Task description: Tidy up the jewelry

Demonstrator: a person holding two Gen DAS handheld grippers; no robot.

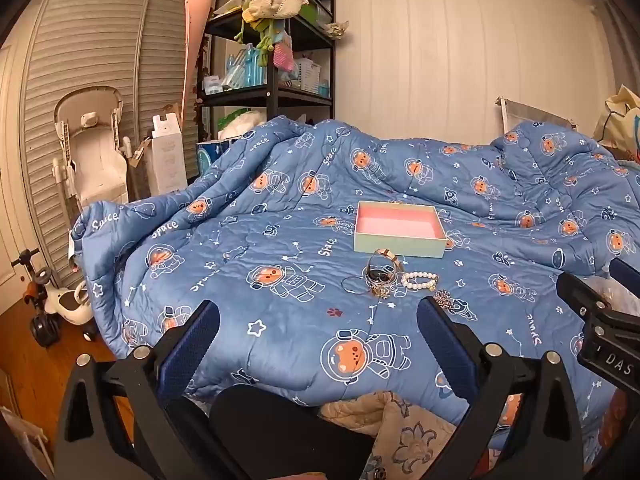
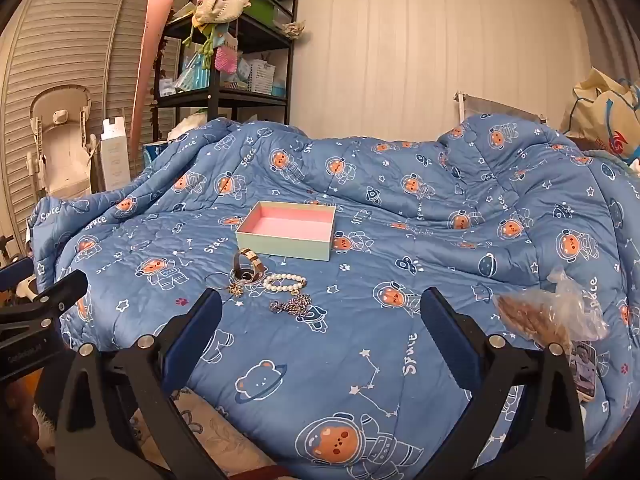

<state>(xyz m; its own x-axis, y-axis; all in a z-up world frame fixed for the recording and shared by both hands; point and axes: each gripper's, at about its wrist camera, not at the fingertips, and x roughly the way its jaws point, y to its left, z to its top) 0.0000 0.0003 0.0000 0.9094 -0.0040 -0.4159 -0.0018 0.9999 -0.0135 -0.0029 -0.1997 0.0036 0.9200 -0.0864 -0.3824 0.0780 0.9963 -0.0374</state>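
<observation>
Several small pieces of jewelry are gathered on the blue quilt (image 2: 400, 240) just in front of an open box (image 2: 289, 236) with a pink lining: a watch (image 2: 247, 268) with its strap curled upward, a pearl bracelet (image 2: 285, 282) touching it, a chain (image 2: 294, 304) heaped nearest the camera, a small gold ornament (image 2: 235, 290), and what seems to be a thin wire hoop (image 1: 354, 284), though it is too faint to be told with certainty. Nothing has yet been placed in the box. Both the left tongs (image 1: 318, 320) and the right tongs (image 2: 322, 314) are held wide apart and empty, hovering short of the pile and angled gently downward. Trouble is most likely to come from the crowding: two touching pieces could be caught together, or the chain could be dragged and tangled if only one end is pinched. The soft, rumpled quilt could be nipped along with a thin item, and the light box could be pushed back if its near wall is struck. A crinkled plastic bag (image 2: 560, 312) lies well to the right, and a black shelf (image 2: 224, 60) and a folded chair (image 2: 60, 144) stand beyond the bed; none of them blocks the approach.
</observation>
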